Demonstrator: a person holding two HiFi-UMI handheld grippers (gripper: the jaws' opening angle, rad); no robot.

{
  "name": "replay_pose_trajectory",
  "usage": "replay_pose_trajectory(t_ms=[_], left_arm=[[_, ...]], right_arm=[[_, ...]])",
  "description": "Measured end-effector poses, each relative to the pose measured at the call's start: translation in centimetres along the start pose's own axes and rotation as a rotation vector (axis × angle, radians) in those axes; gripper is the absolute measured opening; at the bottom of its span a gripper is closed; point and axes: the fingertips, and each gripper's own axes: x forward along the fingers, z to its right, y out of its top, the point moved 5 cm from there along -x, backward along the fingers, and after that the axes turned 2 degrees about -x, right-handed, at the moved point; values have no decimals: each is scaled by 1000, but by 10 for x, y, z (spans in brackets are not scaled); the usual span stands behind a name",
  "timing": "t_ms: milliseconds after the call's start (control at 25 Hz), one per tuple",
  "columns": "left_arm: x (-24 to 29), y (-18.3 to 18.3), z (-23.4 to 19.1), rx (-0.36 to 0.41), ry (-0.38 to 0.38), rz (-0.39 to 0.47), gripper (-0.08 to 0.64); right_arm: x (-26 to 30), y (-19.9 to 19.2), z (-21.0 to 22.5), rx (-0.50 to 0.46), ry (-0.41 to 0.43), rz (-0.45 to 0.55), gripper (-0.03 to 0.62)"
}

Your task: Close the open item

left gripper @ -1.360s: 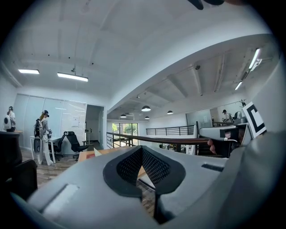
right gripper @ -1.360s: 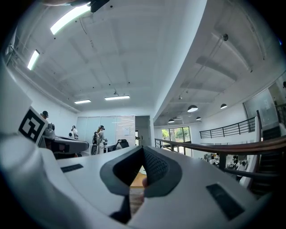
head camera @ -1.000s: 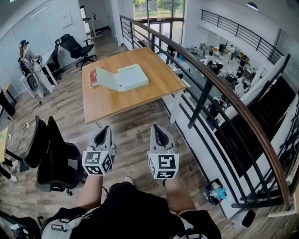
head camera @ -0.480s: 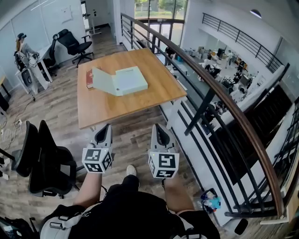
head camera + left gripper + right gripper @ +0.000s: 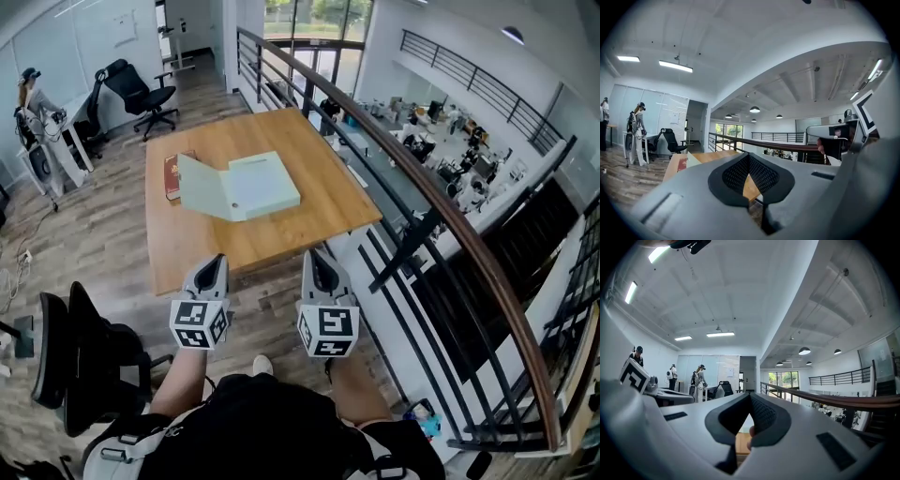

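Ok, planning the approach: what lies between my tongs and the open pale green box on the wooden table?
In the head view, only bare wooden tabletop separates the left tongs and right tongs from the open pale green box.

Wood, metal, matt plastic
The table is seen as smooth wood; the open case looks matt, the railing dark metal under polished wood, the left gripper and right gripper matt grey plastic.
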Motion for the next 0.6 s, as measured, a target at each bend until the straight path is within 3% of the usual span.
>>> replay_pose_trajectory(t_ms=[320,600], left_arm=[[56,-5,-61,-45,-3,0,-2],[83,-17,-87,-64,-18,-28,-2]], right_arm=[[86,-8,-14,-29,20,-31,3],[126,-19,-23,-44,24,-59,3]])
